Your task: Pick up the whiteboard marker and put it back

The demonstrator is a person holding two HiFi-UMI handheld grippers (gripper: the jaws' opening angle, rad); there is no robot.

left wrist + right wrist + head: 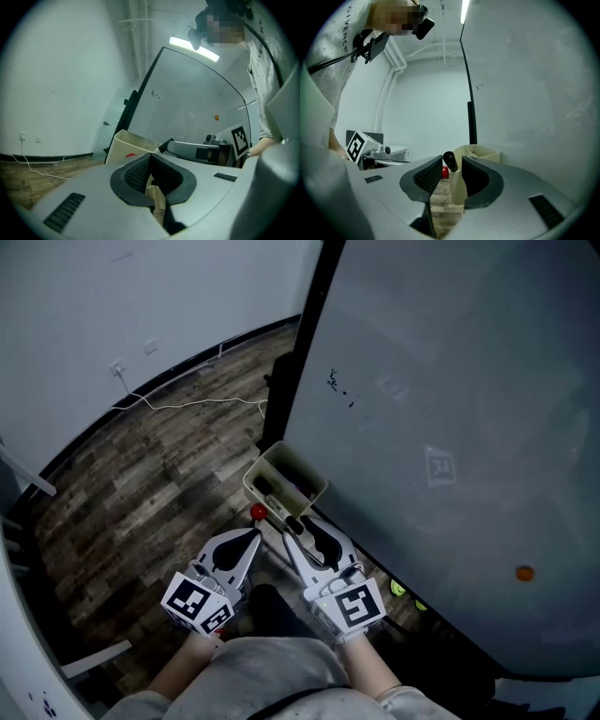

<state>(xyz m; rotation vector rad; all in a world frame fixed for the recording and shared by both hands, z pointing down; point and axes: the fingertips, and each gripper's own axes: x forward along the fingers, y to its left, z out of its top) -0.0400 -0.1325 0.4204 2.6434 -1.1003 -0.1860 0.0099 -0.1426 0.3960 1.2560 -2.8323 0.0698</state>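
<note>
The whiteboard marker point(449, 161) shows its black end leaning up out of the near end of a cream holder tray point(483, 153). In the right gripper view it sits in line with the gap of my right gripper point(452, 172), which is open, and neither pad touches it. In the head view the tray point(281, 461) hangs at the whiteboard's lower edge, with the right gripper point(302, 526) just short of it. My left gripper point(253, 540) is beside it on the left, its tips together and empty. A red round object point(257, 512) lies by the tray.
The whiteboard point(450, 427) fills the right side and carries an orange magnet point(524, 573). A white cable point(187, 404) trails over the wood floor along the wall. Small green items point(397, 589) lie under the board near my right hand.
</note>
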